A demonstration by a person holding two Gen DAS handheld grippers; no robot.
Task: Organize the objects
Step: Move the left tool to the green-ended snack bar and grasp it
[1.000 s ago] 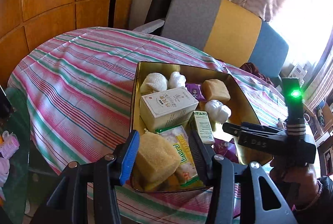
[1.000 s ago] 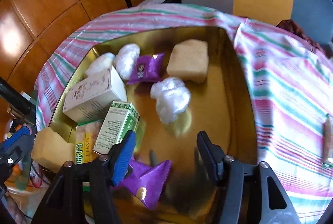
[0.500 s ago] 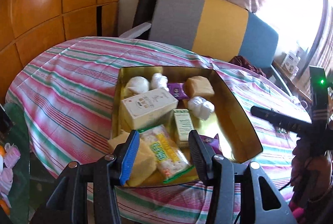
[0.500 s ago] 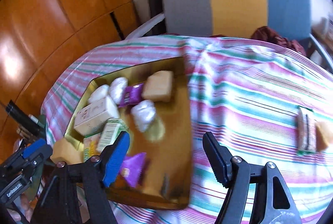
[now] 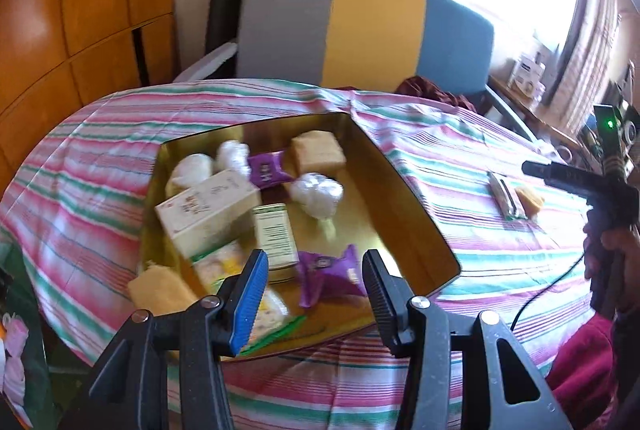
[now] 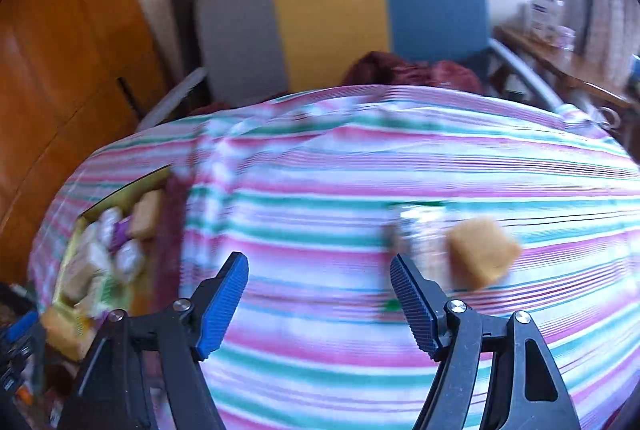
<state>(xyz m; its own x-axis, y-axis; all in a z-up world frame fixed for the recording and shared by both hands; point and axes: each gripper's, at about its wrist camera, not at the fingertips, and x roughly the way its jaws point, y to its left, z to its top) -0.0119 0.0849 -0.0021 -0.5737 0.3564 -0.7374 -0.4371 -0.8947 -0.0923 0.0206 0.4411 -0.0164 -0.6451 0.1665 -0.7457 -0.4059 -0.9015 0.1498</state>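
A gold tray (image 5: 360,222) on the striped tablecloth holds a white box (image 5: 208,206), a green box (image 5: 274,234), two purple packets (image 5: 328,270), white wrapped balls (image 5: 316,190), a tan cake (image 5: 318,150) and a yellow sponge (image 5: 160,290) at its near-left corner. My left gripper (image 5: 314,294) hangs open over the tray's near edge with nothing between its fingers. In the blurred right wrist view, my right gripper (image 6: 318,300) is over bare cloth, empty, its jaws opening. A yellow sponge piece (image 6: 484,254) and a clear packet (image 6: 420,230) lie just beyond its right finger.
A chair (image 5: 376,30) with a grey, yellow and blue back stands behind the table, a dark red cloth (image 6: 412,72) on its seat. Wooden panels (image 5: 80,10) line the left wall. A person's hand (image 5: 612,250) holds the right gripper at the far right.
The right gripper swung right, from above the tray to the cloth near the sponge piece, and its jaws widened. The left gripper drew back; the yellow sponge now lies left of its fingers.
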